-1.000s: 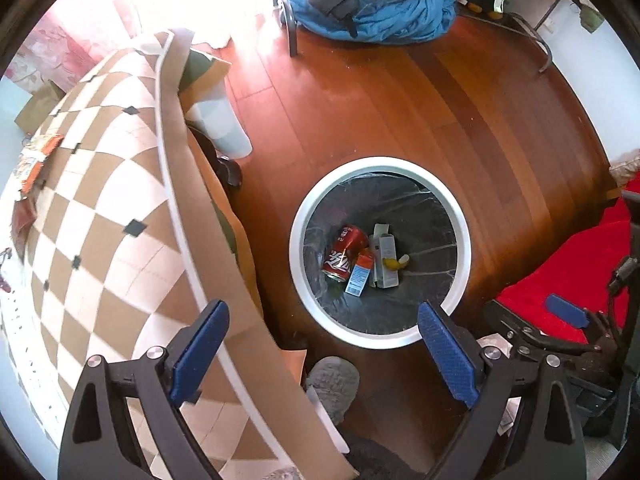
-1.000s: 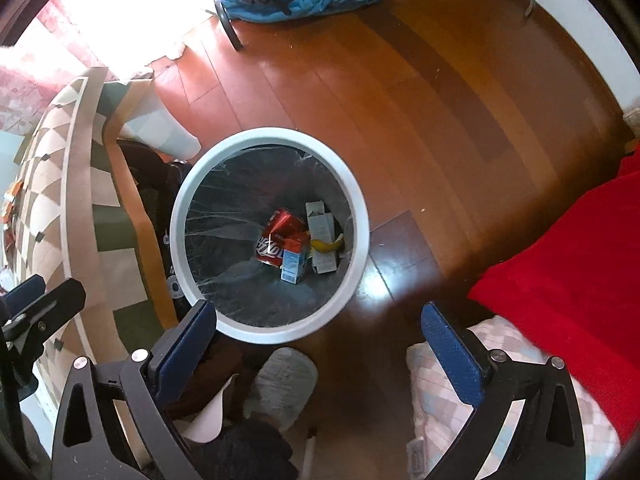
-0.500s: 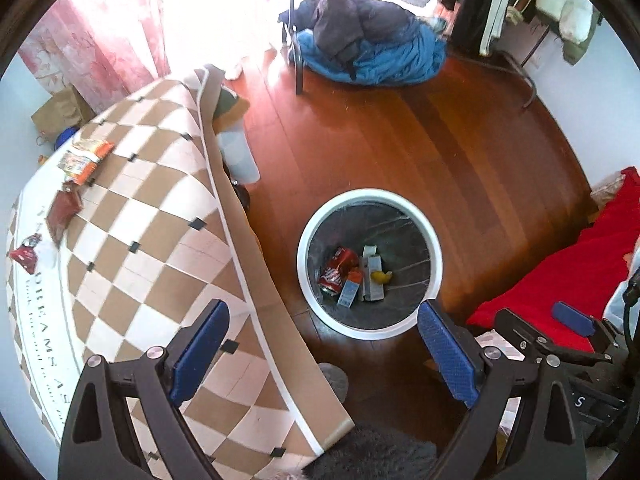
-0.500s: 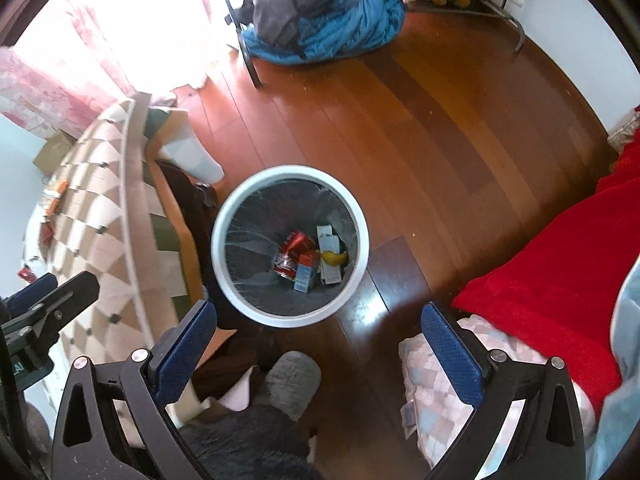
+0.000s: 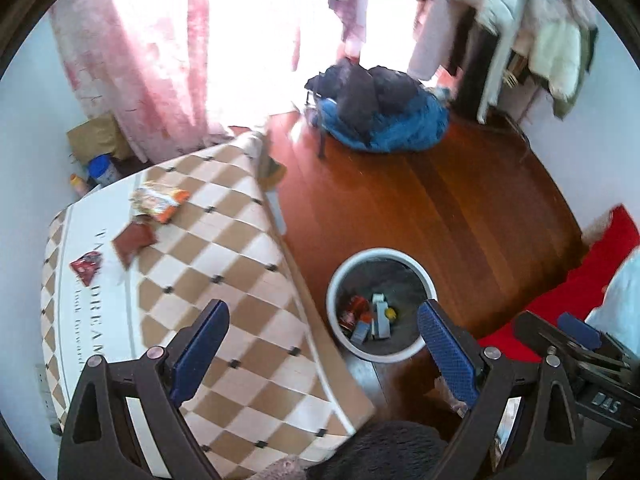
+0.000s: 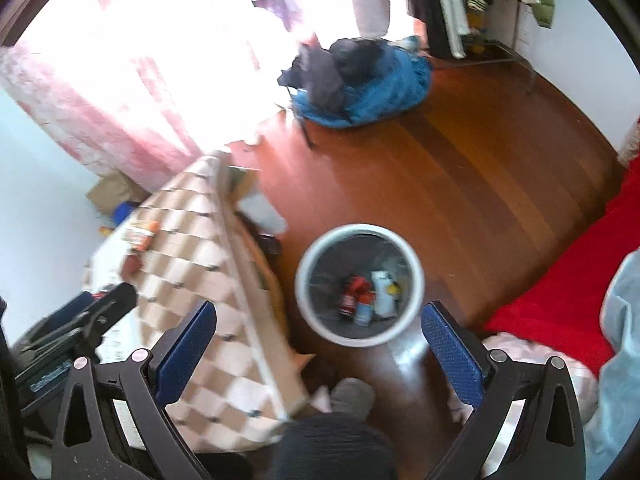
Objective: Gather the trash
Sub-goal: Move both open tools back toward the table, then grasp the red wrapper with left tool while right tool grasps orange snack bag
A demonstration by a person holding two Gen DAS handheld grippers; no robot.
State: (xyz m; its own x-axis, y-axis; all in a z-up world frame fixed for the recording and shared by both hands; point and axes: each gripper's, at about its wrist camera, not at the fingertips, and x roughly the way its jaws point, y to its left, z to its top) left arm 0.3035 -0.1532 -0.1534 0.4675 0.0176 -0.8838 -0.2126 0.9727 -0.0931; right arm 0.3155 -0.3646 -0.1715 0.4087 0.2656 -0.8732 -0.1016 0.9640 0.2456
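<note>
Both hand-held grippers, left (image 5: pixel 322 336) and right (image 6: pixel 318 334), gape empty above the bin (image 5: pixel 381 304); next comes reaching for the counter (image 5: pixel 224 280) wrappers (image 5: pixel 158 200).

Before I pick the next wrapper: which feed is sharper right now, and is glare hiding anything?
Left wrist view: mostly sharp; the orange snack bag, brown wrapper and red wrapper on the checkered tablecloth read clearly. Right wrist view: motion-blurred; the trash in the bin is smeared. Both views: the window is blown out white, hiding nothing on the table.
</note>
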